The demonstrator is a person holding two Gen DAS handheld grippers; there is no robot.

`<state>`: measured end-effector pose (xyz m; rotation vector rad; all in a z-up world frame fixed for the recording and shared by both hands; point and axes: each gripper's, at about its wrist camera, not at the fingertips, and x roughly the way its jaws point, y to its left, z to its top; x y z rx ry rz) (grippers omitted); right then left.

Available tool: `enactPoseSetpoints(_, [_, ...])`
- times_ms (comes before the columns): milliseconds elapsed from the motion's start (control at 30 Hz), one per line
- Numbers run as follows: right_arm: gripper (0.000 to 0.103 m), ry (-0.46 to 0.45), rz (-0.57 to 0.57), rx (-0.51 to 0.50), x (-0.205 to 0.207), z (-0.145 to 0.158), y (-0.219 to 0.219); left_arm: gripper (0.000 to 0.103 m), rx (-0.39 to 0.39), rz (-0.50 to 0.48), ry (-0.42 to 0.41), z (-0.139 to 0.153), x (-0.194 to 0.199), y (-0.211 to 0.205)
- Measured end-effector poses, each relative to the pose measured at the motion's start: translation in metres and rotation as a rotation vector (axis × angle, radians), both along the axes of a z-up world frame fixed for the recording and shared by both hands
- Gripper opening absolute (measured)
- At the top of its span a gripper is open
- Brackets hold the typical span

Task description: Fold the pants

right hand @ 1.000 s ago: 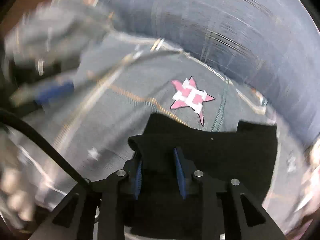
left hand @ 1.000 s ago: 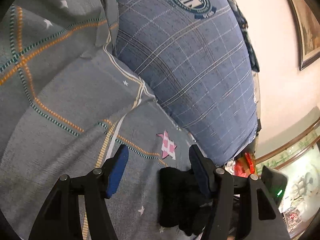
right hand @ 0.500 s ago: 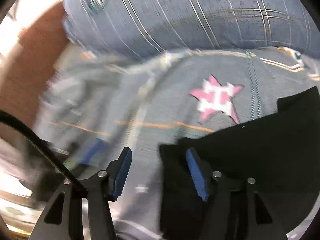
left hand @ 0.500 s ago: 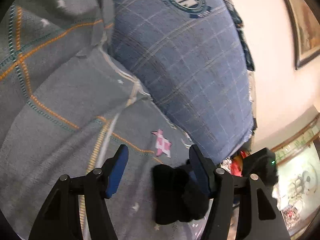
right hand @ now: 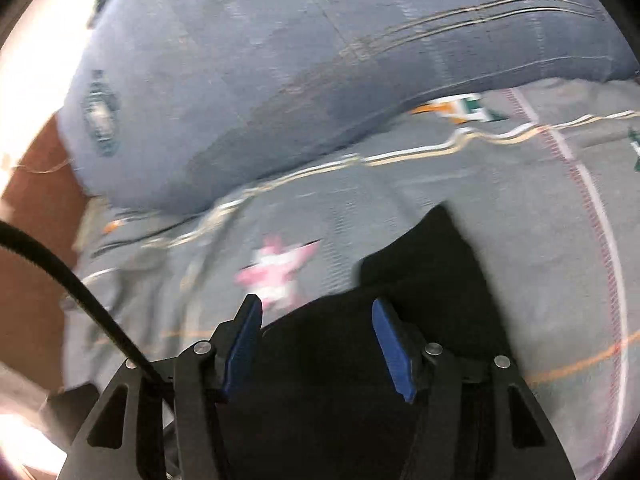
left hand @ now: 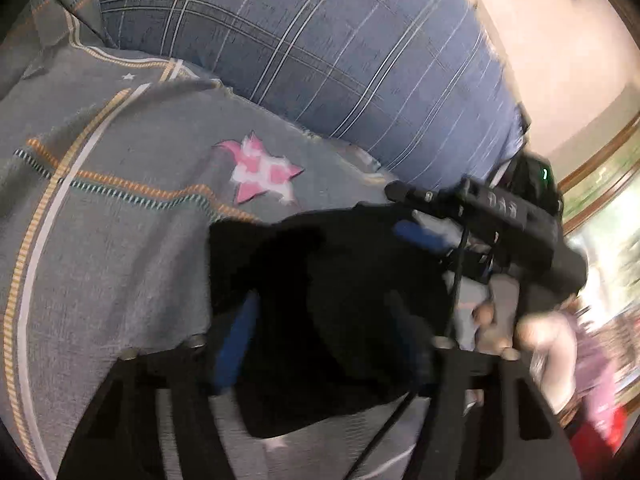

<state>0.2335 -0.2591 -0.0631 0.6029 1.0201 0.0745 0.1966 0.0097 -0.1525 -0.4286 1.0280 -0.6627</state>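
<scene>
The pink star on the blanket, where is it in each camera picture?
Left wrist view: the pink star sits left of the middle and above it, on the grey blanket, just beyond the black pants.
Right wrist view: the star is blurry, left of the middle and below it, just past the tip of the right gripper's left finger.
Shared landmark: the blue checked pillow lies behind the star in both.

Left gripper (left hand: 324,340): black angular frame, triangular cutouts, blue pads inside fingers, silver screws behind pads. Right gripper (right hand: 318,344): same black frame, blue pads (right hand: 390,344), silver screws at finger bases, black cable (right hand: 76,280) left of fingers. Bare skin, pink sleeve at right, blurred.
</scene>
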Motion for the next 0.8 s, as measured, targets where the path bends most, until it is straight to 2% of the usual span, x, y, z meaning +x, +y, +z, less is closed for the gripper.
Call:
enactPoseSetpoints(100, [0.057,0.006,-0.044,-0.023,0.003,-0.006,-0.012,0.054,0.064,-0.034,-0.003,0.01,-0.004,0.005])
enactPoseSetpoints(167, [0.058,-0.016,-0.048,-0.021,-0.002,0.004,-0.014,0.054,0.13,-0.057,-0.011,0.015,-0.005,0.012])
enactPoseSetpoints(233, [0.062,-0.069,-0.054,-0.046,-0.016,0.021,-0.02,0.054,0.175,-0.04,-0.057,0.023,-0.005,0.025])
enactPoseSetpoints(300, [0.065,-0.11,-0.058,-0.061,-0.034,0.037,-0.029,0.054,0.112,-0.018,-0.089,0.032,-0.002,0.043])
enactPoseSetpoints(367, [0.065,-0.126,-0.047,-0.06,-0.053,0.046,-0.034,0.057,-0.046,0.011,-0.097,0.042,-0.002,0.057])
enactPoseSetpoints(467, [0.065,-0.14,-0.013,-0.023,-0.075,0.046,-0.036,0.07,-0.245,0.026,-0.093,0.043,-0.002,0.049])
enactPoseSetpoints(500, [0.065,-0.141,-0.004,-0.002,-0.08,0.042,-0.036,0.074,-0.277,0.022,-0.083,0.041,0.0,0.042])
enactPoseSetpoints(533, [0.065,-0.136,0.005,0.028,-0.084,0.035,-0.035,0.074,-0.276,0.013,-0.064,0.036,0.005,0.031])
enactPoseSetpoints(567, [0.065,-0.122,0.011,0.052,-0.086,0.025,-0.034,0.074,-0.231,0.014,-0.046,0.031,0.008,0.021])
enactPoseSetpoints(633, [0.065,-0.09,0.007,0.06,-0.089,0.007,-0.033,0.073,-0.061,0.037,-0.011,0.016,0.011,0.004])
enactPoseSetpoints(667, [0.065,-0.081,0.002,0.058,-0.092,-0.002,-0.032,0.069,-0.008,0.035,-0.015,0.01,0.01,0.0])
enactPoseSetpoints(700, [0.065,-0.081,0.007,0.05,-0.095,-0.008,-0.031,0.063,0.053,0.029,-0.056,0.01,0.006,-0.004])
enactPoseSetpoints(800, [0.065,-0.108,0.072,-0.07,-0.097,-0.01,-0.016,0.063,0.122,0.003,-0.129,0.018,-0.006,-0.011])
